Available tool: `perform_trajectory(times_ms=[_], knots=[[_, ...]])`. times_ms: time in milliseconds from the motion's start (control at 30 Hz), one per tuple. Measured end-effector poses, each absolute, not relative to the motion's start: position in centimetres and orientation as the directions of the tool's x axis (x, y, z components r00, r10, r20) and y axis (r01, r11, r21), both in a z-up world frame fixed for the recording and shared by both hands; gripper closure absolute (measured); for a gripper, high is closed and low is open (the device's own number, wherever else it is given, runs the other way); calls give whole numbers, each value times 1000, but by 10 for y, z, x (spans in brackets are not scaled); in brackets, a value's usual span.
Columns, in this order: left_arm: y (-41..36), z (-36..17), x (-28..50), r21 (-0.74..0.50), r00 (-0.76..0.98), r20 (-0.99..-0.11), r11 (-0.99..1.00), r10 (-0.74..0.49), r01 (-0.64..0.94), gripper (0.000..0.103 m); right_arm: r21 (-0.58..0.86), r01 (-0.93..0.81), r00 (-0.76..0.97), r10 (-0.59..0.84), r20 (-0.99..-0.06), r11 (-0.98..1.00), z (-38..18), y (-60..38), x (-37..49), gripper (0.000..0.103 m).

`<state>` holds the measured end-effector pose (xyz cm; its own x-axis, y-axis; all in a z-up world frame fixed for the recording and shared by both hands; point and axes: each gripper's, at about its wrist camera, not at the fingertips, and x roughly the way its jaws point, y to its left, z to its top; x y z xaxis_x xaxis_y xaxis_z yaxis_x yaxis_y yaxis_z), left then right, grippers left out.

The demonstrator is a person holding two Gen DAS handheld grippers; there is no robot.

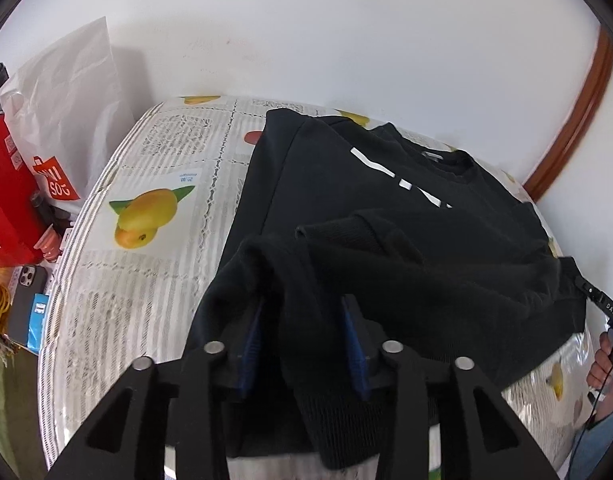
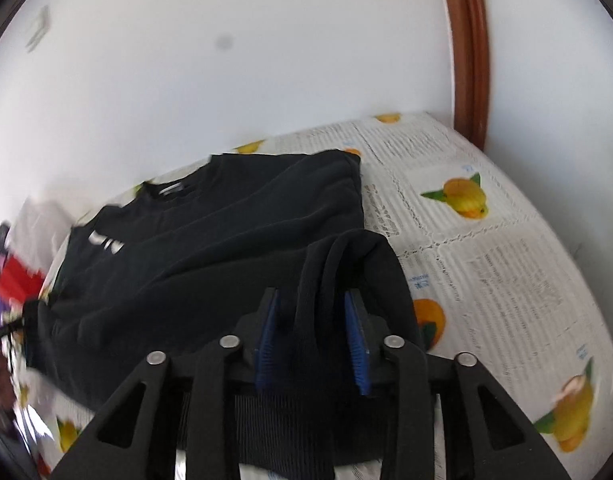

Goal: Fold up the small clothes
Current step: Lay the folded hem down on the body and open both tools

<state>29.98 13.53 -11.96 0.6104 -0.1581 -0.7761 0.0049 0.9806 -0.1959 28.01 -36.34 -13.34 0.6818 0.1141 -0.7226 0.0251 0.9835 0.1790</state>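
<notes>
The table (image 1: 154, 184) under my work is the biggest thing here, covered in a white cloth printed with grey lines of text and yellow mangoes, and it stands against a plain white wall (image 1: 326, 40) with a brown wooden frame (image 1: 578, 120) curving up at the right. Spread over the far and middle part of that cloth lies the black sweatshirt (image 1: 326, 184), neck toward the wall, with white lettering across its chest; one sleeve is folded in over the body. Its near hem is lifted off the table and bunched up toward me. My left gripper (image 1: 302, 320) has a thick fold of that ribbed hem standing between its blue pads (image 1: 252, 340), the jaws narrowed onto the fabric. My right gripper (image 2: 312, 320) holds the other corner of the hem the same way, a ridge of black cloth caught between its blue pads (image 2: 356, 340), and the right-wrist view is blurred. Off the table's left edge sit a white plastic bag (image 1: 66, 100) and a red bag (image 1: 6, 200), and below them a dark phone (image 1: 26, 304) lies beside a small blue box (image 1: 38, 320).
</notes>
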Motion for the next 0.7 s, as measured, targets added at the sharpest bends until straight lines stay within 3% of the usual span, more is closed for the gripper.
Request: perform_trajectory(times_ms=[100, 233, 500, 567, 633, 700], knots=[[146, -119, 278, -192, 630, -761, 981, -156, 12, 51, 145, -2, 703, 105, -704, 989, -121, -373, 250, 68], [162, -118, 257, -196, 641, -754, 981, -146, -7, 51, 113, 43, 714, 49, -699, 993, -120, -392, 226, 68], [179, -143, 258, -189, 593, -797, 980, -113, -67, 52, 282, 173, 631, 114, -768, 944, -166, -420, 243, 68], [182, -151, 258, -223, 577, -804, 973, -147, -63, 53, 304, 191, 618, 126, -776, 933, -172, -419, 246, 74], [183, -155, 256, -230, 582, -798, 972, -156, -56, 71, 316, 160, 624, 153, -767, 935, -170, -416, 245, 88], [182, -155, 251, -265, 581, -790, 964, -197, -34, 84, 270, 146, 627, 122, -770, 952, -168, -410, 241, 93]])
